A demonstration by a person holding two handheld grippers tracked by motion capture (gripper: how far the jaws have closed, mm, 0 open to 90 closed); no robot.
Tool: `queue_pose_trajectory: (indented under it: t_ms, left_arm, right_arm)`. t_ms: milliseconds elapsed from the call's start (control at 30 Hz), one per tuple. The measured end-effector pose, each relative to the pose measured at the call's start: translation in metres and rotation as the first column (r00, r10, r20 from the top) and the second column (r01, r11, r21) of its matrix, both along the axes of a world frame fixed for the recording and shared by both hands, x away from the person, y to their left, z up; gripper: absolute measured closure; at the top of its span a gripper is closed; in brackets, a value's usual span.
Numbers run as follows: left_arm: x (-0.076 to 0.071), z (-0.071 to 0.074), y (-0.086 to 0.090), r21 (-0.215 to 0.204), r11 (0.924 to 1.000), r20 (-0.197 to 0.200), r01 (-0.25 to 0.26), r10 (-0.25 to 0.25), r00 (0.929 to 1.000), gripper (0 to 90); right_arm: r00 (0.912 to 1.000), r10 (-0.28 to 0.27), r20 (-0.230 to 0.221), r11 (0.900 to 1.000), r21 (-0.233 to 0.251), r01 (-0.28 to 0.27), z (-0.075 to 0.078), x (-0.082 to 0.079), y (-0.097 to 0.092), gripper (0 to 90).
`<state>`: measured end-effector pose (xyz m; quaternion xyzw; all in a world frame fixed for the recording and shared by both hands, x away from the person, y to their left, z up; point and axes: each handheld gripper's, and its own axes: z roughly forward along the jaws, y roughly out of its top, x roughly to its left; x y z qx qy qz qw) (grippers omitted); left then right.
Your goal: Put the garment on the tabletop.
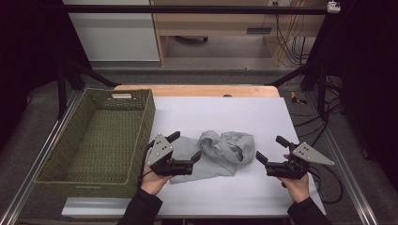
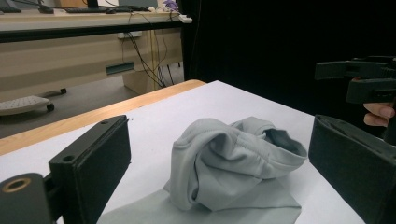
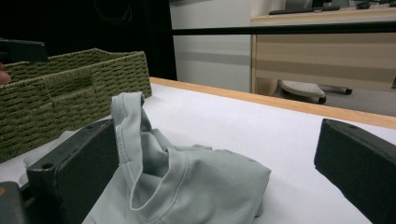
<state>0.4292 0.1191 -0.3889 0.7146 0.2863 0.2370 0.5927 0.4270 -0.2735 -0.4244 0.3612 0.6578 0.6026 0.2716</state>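
While both tongs gape, the grey cloth [image 1: 220, 152] lies between them.

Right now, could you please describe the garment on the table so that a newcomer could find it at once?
Start at the white table and the green woven basket at its left edge. Just right of the basket lies a crumpled pale grey garment, between the two tongs. It is the one soft, bunched thing on the sheet.

1. A crumpled grey garment [image 1: 220, 152] lies on the white-covered table [image 1: 234, 115].
2. The left tongs [image 1: 185, 146] stand open at its left edge.
3. The right tongs [image 1: 271, 149] stand open just beside its right.
4. A green woven basket [image 1: 141, 136] sits left.
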Motion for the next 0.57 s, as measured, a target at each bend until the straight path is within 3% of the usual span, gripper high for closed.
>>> queue_pose_trajectory:
  t_ms: [167, 200, 333, 433, 533, 567]
  left_arm:
    - [-0.003, -0.004, 0.008, -0.031, 0.9995, 0.010, 0.003, -0.003, 0.9999, 4.6]
    - [-0.003, -0.005, 0.010, -0.037, 0.9993, 0.016, 0.000, 0.001, 0.9999, 4.6]
    - [-0.002, -0.011, 0.016, -0.047, 0.9989, 0.016, -0.008, 0.009, 0.9998, 4.6]
    - [-0.001, -0.015, 0.019, -0.036, 0.9993, 0.012, -0.013, 0.014, 0.9998, 4.6]
    - [-0.001, -0.017, 0.022, -0.030, 0.9995, 0.016, -0.007, 0.008, 0.9998, 4.5]
    - [-0.001, -0.017, 0.023, -0.031, 0.9995, 0.016, -0.008, 0.008, 0.9998, 4.4]
  right_arm:
    - [0.9999, 0.000, 0.014, 1.0000, -0.007, 0.000, -0.002, 0.001, -0.001, 0.4]
    - [1.0000, -0.005, -0.003, 1.0000, 0.004, 0.005, -0.001, 0.000, -0.001, 0.4]
    - [1.0000, -0.007, -0.002, 1.0000, 0.001, 0.007, -0.001, 0.000, -0.002, 0.4]
    - [1.0000, -0.005, 0.003, 1.0000, -0.003, 0.005, -0.002, 0.000, -0.002, 0.4]
    - [0.9998, 0.000, -0.021, 1.0000, 0.009, 0.000, -0.002, -0.002, -0.001, 0.4]
    - [1.0000, -0.001, -0.006, 1.0000, -0.001, 0.001, -0.004, 0.000, -0.001, 0.4]
